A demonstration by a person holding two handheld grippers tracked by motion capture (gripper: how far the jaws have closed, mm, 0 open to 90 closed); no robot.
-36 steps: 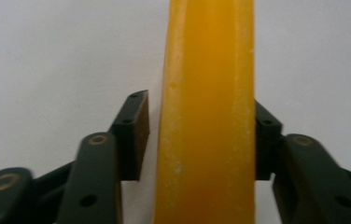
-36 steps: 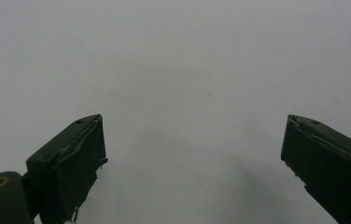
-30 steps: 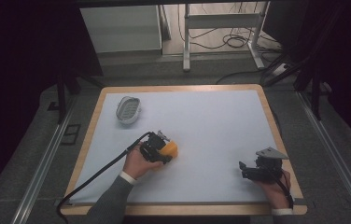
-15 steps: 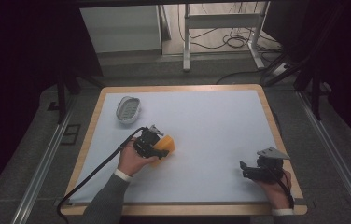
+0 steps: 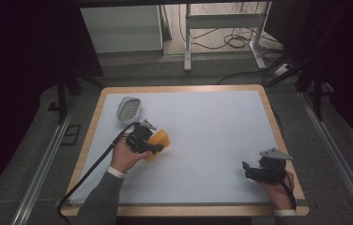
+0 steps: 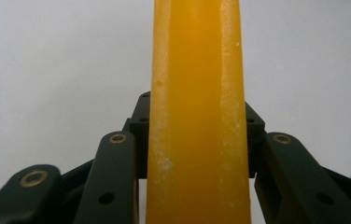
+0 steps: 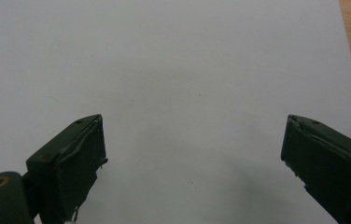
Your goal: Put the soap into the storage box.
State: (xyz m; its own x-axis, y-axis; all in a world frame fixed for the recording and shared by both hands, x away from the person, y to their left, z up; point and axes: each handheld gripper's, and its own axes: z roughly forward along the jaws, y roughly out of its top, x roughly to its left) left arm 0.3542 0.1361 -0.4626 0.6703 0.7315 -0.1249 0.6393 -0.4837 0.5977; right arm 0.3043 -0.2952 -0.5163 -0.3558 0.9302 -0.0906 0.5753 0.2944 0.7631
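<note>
An orange soap-like block point(image 5: 159, 142) is clamped in my left gripper point(image 5: 155, 144) over the left half of the white table top. In the left gripper view the block point(image 6: 197, 116) stands as a tall orange slab between the black jaws, which press on both its sides. A grey oval dish point(image 5: 129, 109) lies near the table's far left corner, just beyond the left gripper. My right gripper point(image 5: 249, 171) rests low at the near right of the table, open, and in the right gripper view point(image 7: 192, 154) its jaws stand wide apart over bare white surface.
The white sheet point(image 5: 212, 126) covers a table with a wooden rim point(image 5: 278, 126). A black cable point(image 5: 95, 164) trails from the left gripper off the near left edge. Metal rails and a desk frame point(image 5: 221, 23) stand beyond the table.
My left gripper has carried the orange block up and to the left, toward the grey dish. The right gripper has stayed where it was.
</note>
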